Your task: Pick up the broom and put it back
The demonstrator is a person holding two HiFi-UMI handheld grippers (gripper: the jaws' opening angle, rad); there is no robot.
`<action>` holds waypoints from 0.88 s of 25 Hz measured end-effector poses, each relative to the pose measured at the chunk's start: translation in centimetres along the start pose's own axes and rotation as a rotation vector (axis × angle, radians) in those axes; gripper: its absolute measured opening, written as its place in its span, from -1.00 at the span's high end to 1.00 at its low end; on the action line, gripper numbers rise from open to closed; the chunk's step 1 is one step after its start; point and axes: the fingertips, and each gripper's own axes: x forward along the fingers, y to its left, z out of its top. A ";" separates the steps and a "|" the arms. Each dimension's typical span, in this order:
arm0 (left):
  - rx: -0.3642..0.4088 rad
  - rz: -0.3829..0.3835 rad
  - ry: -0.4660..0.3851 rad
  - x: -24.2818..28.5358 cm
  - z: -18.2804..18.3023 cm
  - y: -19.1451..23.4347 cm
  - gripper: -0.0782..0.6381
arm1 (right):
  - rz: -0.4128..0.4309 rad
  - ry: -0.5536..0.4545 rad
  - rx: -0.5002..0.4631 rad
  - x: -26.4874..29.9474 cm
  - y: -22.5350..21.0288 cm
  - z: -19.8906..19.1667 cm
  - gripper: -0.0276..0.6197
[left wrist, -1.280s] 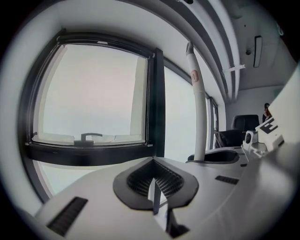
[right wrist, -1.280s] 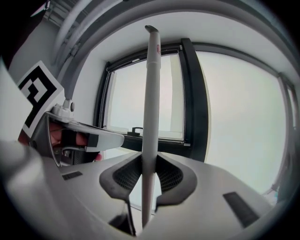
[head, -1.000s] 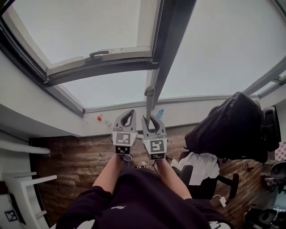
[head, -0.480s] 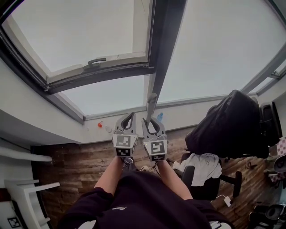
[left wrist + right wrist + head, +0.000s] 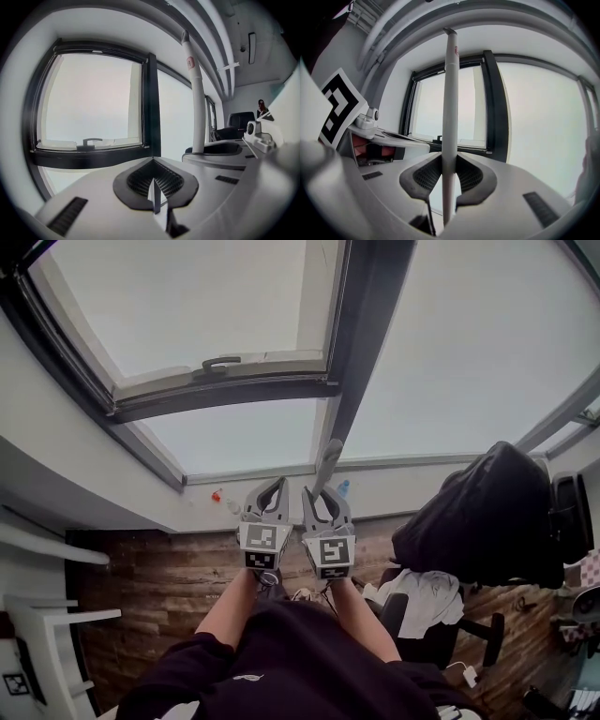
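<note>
Pale round broom handle (image 5: 450,108) is clamped upright between right gripper (image 5: 449,174) fingers, likely for carrying; left gripper (image 5: 153,176) fingers closed, empty.

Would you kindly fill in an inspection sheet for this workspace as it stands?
Surface: brown wood-plank floor below the window wall.
Job's things: pale grey broom handle, upright in the right gripper.
Clutter: bulky black fabric bundle on an office chair; white cloth beneath it; small red object and small blue object on the sill.
Grippers: left gripper shut, empty; right shut on the handle.
Cables: white charger lead on the floor.
Surroundings: dark-framed windows.
</note>
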 end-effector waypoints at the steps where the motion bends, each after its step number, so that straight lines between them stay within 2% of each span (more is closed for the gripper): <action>1: -0.002 -0.001 0.002 -0.2 0.0 -0.1 0.78 | 0.003 0.000 0.004 -0.1 0.2 0.0 0.61; 9: 0.018 0.000 0.074 -0.3 -1.8 -0.2 0.78 | 0.014 0.048 0.031 -0.6 1.0 -1.8 0.61; 15: -0.021 -0.045 0.134 0.8 -4.8 -0.9 0.78 | -0.016 0.120 0.010 -0.1 0.2 -4.5 0.61; 19: -0.045 -0.057 0.170 1.9 -6.8 0.0 0.78 | -0.024 0.131 0.090 1.4 0.1 -5.7 0.61; 22: -0.064 -0.061 0.194 2.8 -8.2 1.0 0.78 | -0.043 0.163 0.074 2.4 -0.3 -7.9 0.61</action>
